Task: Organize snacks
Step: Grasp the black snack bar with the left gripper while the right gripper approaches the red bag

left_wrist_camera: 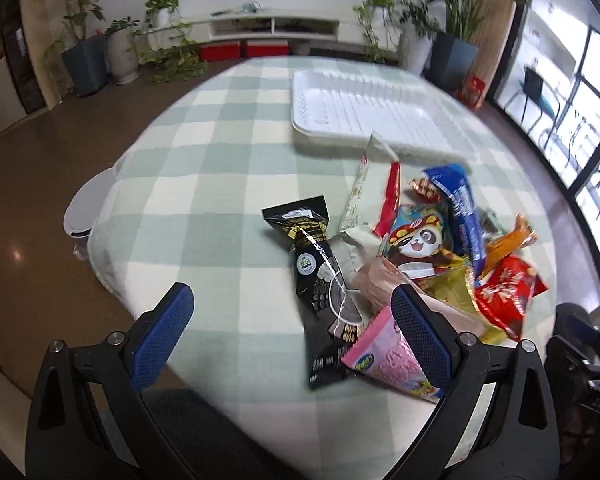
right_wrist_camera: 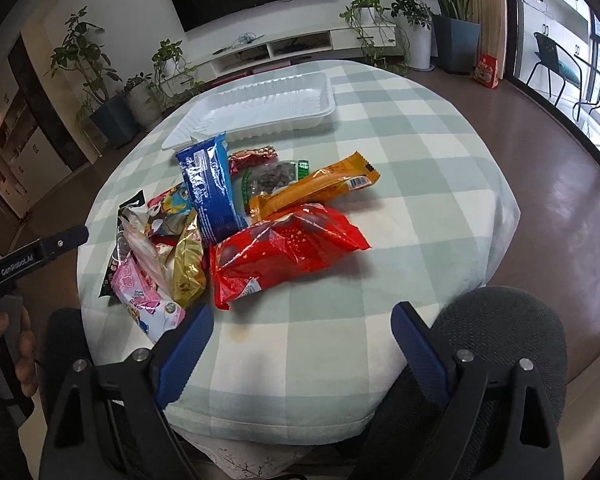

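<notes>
Both grippers hover with jaws spread and nothing in them, left gripper [left_wrist_camera: 292,320] over the black packet [left_wrist_camera: 324,280] between its jaws, right gripper [right_wrist_camera: 302,332] just short of the red bag [right_wrist_camera: 284,248], white tray [right_wrist_camera: 260,108] beyond the snack pile.

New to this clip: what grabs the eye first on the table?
A bright heap of snack packets crowds the near part of the checked tablecloth, with a big red bag nearest the right tongs and a blue packet lying across the pile. Behind the heap sits a white tray holding nothing. Both tongs stand open above the table edge, gripping nothing.
</notes>
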### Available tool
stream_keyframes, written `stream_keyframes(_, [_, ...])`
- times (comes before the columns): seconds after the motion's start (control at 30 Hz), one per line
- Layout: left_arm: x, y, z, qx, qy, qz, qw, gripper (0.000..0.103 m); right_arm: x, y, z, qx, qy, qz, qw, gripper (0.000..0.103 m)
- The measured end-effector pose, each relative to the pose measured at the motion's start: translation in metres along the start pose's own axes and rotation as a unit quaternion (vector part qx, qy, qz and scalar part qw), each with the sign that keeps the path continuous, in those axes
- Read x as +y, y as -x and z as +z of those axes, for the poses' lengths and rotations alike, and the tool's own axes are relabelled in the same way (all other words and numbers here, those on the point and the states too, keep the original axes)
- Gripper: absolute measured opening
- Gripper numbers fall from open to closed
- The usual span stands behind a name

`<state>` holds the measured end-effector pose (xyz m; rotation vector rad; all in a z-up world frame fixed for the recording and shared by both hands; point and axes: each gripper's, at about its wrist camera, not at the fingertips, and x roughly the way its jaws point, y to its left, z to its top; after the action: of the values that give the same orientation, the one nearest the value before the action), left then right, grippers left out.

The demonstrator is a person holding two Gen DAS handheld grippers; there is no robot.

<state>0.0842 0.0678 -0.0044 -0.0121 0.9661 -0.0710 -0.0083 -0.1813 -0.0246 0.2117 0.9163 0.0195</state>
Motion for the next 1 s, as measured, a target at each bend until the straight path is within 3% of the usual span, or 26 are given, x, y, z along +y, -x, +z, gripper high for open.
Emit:
stream_keyframes(0.07, [-0.007, -0.02, 0.003, 0.024, -0.021, 0.002, 0.9995, 0.084, -0.002, -0.002, 0.001, 0.002, -0.001, 0.001, 1.0, 0.089])
stream_keyframes(0.1, [-0.008, -0.031, 0.004, 0.035, -0.027, 0.006, 0.999, 0.063, -0.003, -0.003, 0.001, 0.003, 0.0, 0.003, 1.0, 0.087])
stream_keyframes(0.13, [-0.008, -0.041, 0.003, 0.049, -0.03, 0.002, 0.9983, 0.05, -0.003, -0.004, 0.001, 0.003, 0.001, 0.004, 1.0, 0.086])
stream_keyframes(0.3, [-0.007, -0.057, 0.003, 0.065, -0.025, -0.009, 0.9976, 0.048, -0.007, -0.01, 0.003, 0.011, -0.001, 0.016, 1.0, 0.079])
stream_keyframes(0.67, [-0.009, -0.077, 0.006, 0.091, -0.052, 0.007, 0.9944, 0.049, -0.003, -0.014, 0.0, 0.016, 0.006, 0.026, 1.0, 0.078])
stream_keyframes(0.77, [-0.006, -0.079, 0.008, 0.09, -0.051, -0.001, 0.9946, 0.043, -0.002, -0.014, 0.0, 0.018, 0.007, 0.027, 0.999, 0.078])
stream_keyframes(0.83, [-0.005, -0.079, 0.009, 0.085, -0.056, -0.001, 0.9948, 0.031, -0.002, -0.015, 0.0, 0.02, 0.008, 0.031, 0.999, 0.077])
stream_keyframes(0.9, [-0.005, -0.08, 0.011, 0.085, -0.066, -0.002, 0.9941, 0.025, -0.001, -0.015, 0.0, 0.02, 0.009, 0.031, 0.999, 0.075])
stream_keyframes(1.0, [-0.007, -0.079, 0.011, 0.083, -0.081, -0.002, 0.9932, 0.023, -0.003, -0.016, 0.001, 0.02, 0.002, 0.031, 0.999, 0.073])
